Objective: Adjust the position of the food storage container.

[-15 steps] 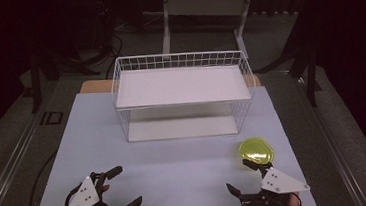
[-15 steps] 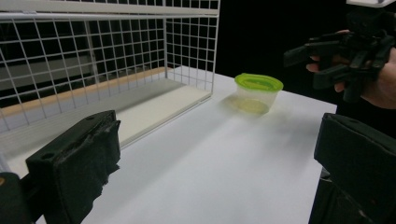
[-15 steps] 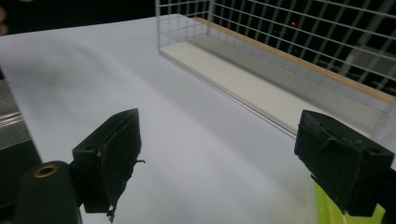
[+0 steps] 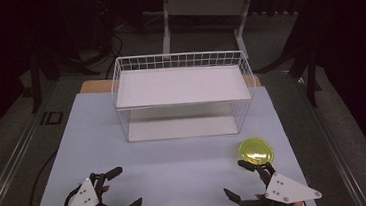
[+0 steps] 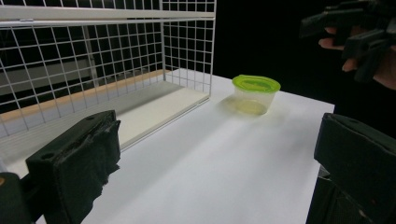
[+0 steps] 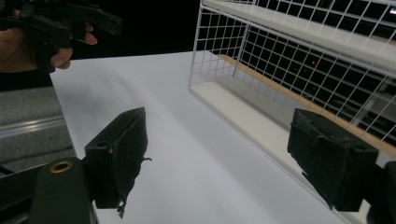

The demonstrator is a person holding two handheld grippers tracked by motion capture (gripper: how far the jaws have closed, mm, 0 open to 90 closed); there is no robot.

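— While both grippers sat at the near edge of the table [image 4: 177,174], how did their jaws stand?

— Both pairs were spread wide with nothing between them. The left gripper [image 4: 121,188] lay at the near left corner, its grey plate on top; the right gripper [image 4: 240,178] lay at the near right, also under a grey plate.

— And what stood on the white table?

— A white wire rack [image 4: 183,95] with two shelves stood toward the far side, at the middle. A small clear tub with a yellow-green lid [image 4: 256,150] stood on the table in front of the rack's right end, apart from it.

— How close was the tub to the right gripper?

— Just beyond its farther jaw in the high view; I could not tell whether they touched.

— What did the left gripper view show?

— Its own two black jaws apart at the bottom, the rack [image 5: 107,60] to the left, the lidded tub [image 5: 254,95] past the rack's corner, and the other gripper held in a hand [image 5: 369,60] at the upper right.

— And the right gripper view?

— Its jaws apart, the rack [image 6: 299,60] at the right, and the left hand [image 6: 32,42] with its gripper at the upper left.
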